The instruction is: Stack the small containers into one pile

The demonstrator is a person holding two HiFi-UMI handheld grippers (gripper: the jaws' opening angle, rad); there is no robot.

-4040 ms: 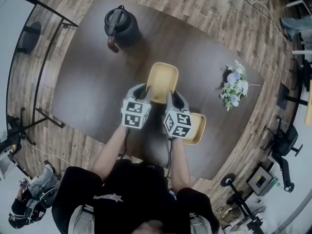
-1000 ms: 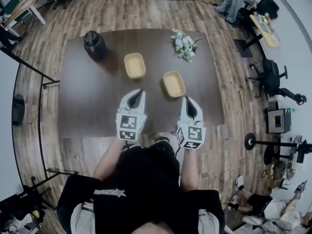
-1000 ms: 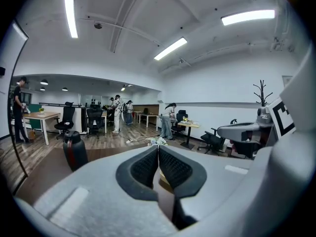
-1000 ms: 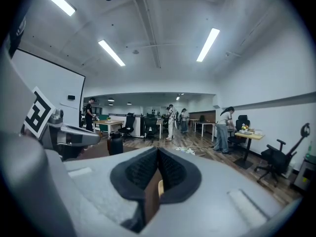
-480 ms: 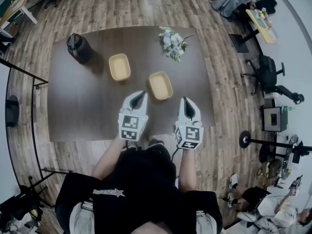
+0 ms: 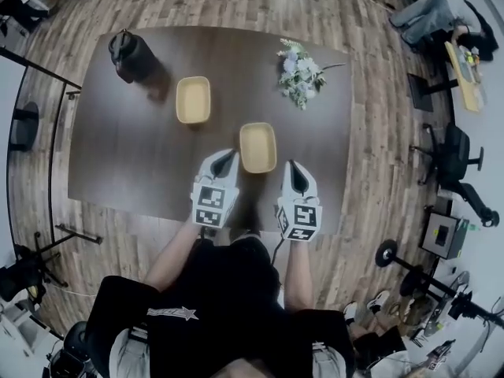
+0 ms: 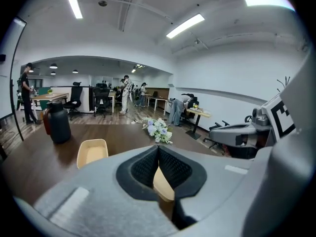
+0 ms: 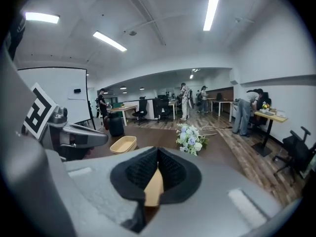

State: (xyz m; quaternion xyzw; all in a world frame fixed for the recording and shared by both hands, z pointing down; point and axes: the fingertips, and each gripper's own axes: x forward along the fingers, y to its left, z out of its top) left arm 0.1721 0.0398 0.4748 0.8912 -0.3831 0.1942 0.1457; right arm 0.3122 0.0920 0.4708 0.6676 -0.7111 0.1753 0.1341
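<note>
Hovering by near container with left gripper and right gripper closed, empty; not yet stacking it with far container, lying well apart.

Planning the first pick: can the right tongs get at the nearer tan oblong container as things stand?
Probably yes: the right tongs, shut, are close beside the nearer tan oblong container with nothing between.

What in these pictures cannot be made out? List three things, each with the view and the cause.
Near container, left gripper view: only a sliver shows; the shut left gripper's own body hides the rest.
Same container, right gripper view: likewise hidden behind the right gripper.
Far container, head view: too small to tell one from several nested.
</note>
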